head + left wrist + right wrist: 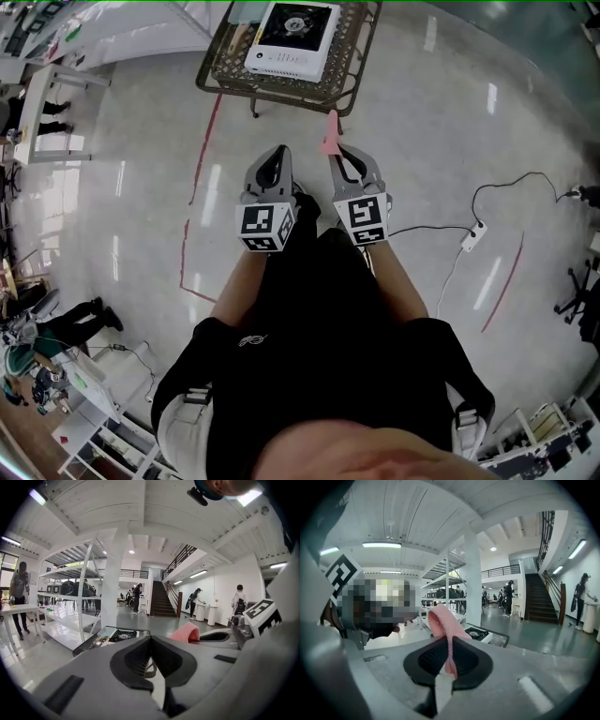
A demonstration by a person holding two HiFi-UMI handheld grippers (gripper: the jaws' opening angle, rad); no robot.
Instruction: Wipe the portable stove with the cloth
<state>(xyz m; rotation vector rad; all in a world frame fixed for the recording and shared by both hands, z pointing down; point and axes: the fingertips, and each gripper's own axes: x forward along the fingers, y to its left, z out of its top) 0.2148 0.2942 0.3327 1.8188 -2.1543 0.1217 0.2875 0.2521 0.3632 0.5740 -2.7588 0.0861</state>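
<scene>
A white portable stove (292, 36) with a black burner lies on a dark wicker table (234, 75) at the top of the head view, well ahead of both grippers. My right gripper (339, 152) is shut on a pink cloth (329, 139), which sticks up out of its jaws (443, 627). My left gripper (276, 163) is held beside it at the same height, its jaws shut with nothing between them. The stove shows small in the left gripper view (123, 635) and in the right gripper view (478, 633). The cloth also peeks in at the right of the left gripper view (185, 633).
The floor is pale and glossy, with red tape lines (203, 150) on the left. A white power strip (469, 238) with a black cable lies on the floor to the right. White shelving (70, 616) and a pillar (114, 588) stand beyond the table. People stand in the distance.
</scene>
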